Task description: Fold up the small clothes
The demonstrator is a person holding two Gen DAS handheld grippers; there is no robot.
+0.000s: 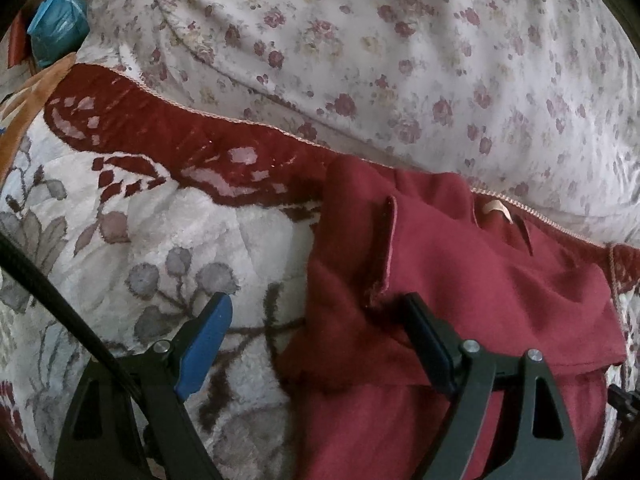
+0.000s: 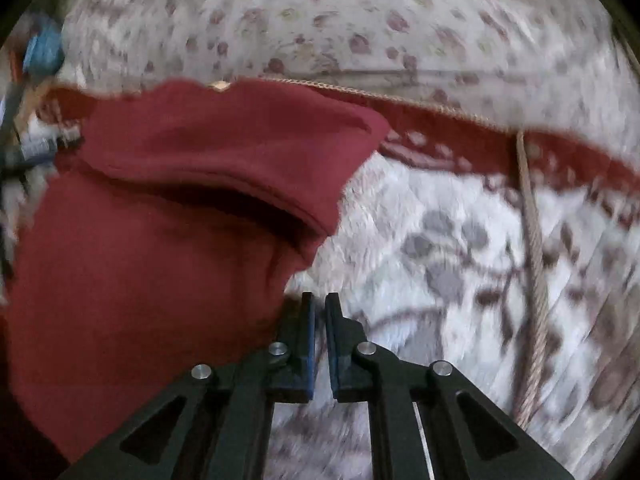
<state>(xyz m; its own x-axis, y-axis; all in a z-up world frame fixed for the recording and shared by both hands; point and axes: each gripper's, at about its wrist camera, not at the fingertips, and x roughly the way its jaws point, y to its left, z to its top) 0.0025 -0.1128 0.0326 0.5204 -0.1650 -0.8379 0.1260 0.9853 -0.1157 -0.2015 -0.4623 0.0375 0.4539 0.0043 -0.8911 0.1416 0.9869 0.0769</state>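
Observation:
A dark red garment (image 1: 460, 280) lies partly folded on a floral plush blanket (image 1: 160, 240), with a small tan label near its collar. My left gripper (image 1: 320, 312) is open, its blue-padded fingers astride the garment's left edge, low over the cloth. In the right wrist view the same red garment (image 2: 160, 200) fills the left half, its top layer folded over. My right gripper (image 2: 319, 304) is shut with nothing between its fingers, just off the garment's right edge above the blanket (image 2: 460, 280).
A white quilt with a red flower print (image 1: 400, 60) lies behind the blanket. The blanket has a dark red border band (image 1: 160, 132). A blue bag (image 1: 56, 28) sits at the far left. A beige cord (image 2: 532, 240) runs down across the blanket at right.

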